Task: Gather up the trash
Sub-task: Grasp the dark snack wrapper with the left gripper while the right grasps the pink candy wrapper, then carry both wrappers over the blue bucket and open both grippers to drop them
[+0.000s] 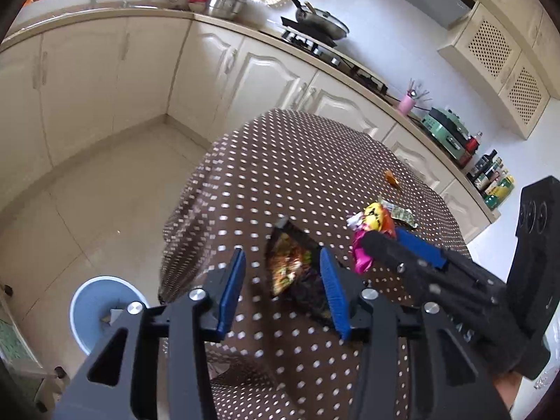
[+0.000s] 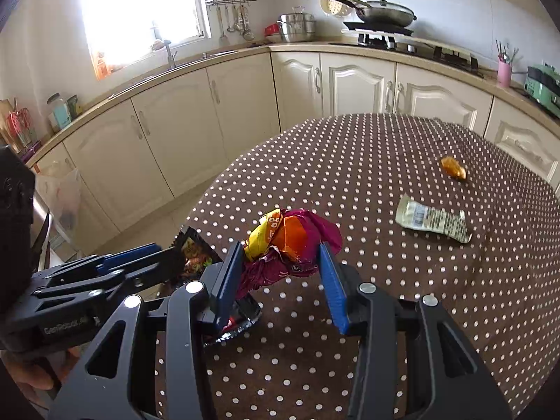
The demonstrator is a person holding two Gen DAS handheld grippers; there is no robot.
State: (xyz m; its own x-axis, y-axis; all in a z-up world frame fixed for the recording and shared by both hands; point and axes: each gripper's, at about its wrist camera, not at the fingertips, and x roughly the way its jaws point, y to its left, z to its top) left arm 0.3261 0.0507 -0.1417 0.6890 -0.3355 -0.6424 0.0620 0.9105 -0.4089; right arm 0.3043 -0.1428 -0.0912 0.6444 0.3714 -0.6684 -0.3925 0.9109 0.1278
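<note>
While the left tongs [image 1: 281, 290] hang over the near left part of the bench [image 1: 315, 175], their blue pads stand apart with a dark snack bag [image 1: 294, 273] lying flat between them. The pads do not press on it, so the left tongs are open. The bag's long side runs from far to near, in line with the pads. A blue bin [image 1: 101, 311] sits on the floor, down to the left. The right tongs [image 1: 392, 241] reach in from the right, with a bright wad [image 1: 374, 220] at their tips.

From the right wrist, the right tongs [image 2: 280, 276] have that crumpled red and yellow wad [image 2: 290, 241] between their pads. It seems lifted off the bench [image 2: 385, 280], so I think they grip it. A flat silver wrapper [image 2: 432, 222] lies far to the right, its long side going left to right. A small gold wrapper [image 2: 453, 168] sits beyond it. The right hand is nearer to both.
</note>
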